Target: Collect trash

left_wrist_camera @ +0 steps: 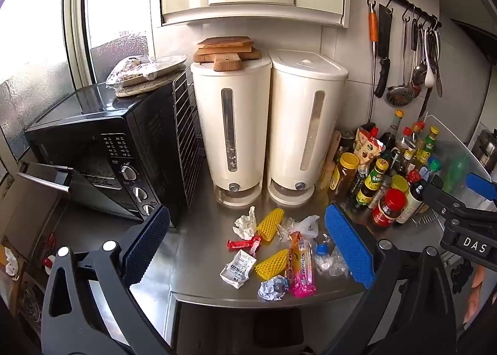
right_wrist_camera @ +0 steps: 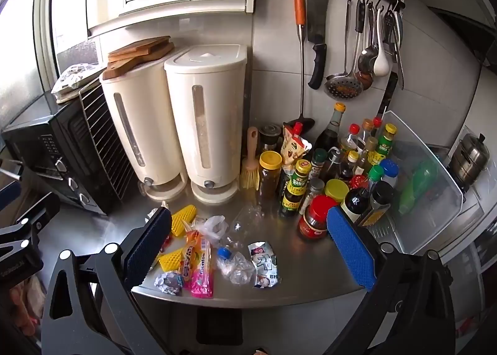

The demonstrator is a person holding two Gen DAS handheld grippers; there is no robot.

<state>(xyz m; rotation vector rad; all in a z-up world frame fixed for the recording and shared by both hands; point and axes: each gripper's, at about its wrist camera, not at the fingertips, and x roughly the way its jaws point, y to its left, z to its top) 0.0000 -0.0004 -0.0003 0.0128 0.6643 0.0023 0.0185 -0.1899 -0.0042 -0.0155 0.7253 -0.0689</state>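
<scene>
Both sets of tongs are held wide apart and empty above the near edge of the counter [left_wrist_camera: 198,249], nothing gripped in either. Between the fingers of the left tongs [left_wrist_camera: 248,246] the litter is framed squarely: nearest, a crumpled foil ball [left_wrist_camera: 273,288] at the counter's lip, with a white squashed carton [left_wrist_camera: 237,268] just to its left. Straight ahead the pink Mentos wrapper [left_wrist_camera: 303,268] is seen, its long axis running away from the tongs, almost in line with the fingers. A turn of the wrist would probably be needed to close across it.

Under the right tongs [right_wrist_camera: 248,246] the same heap is found shifted left; a crushed clear bottle [right_wrist_camera: 234,265] with its blue cap and a printed packet [right_wrist_camera: 264,263] lie directly between the fingers, so that pair is judged the nearer prize for the right hand.

Farther out, two yellow foam nets [left_wrist_camera: 270,224], a red wrapper [left_wrist_camera: 243,243], crumpled tissue [left_wrist_camera: 247,224] and a thin plastic bag [left_wrist_camera: 306,226] are spread. No bin is shown.
</scene>
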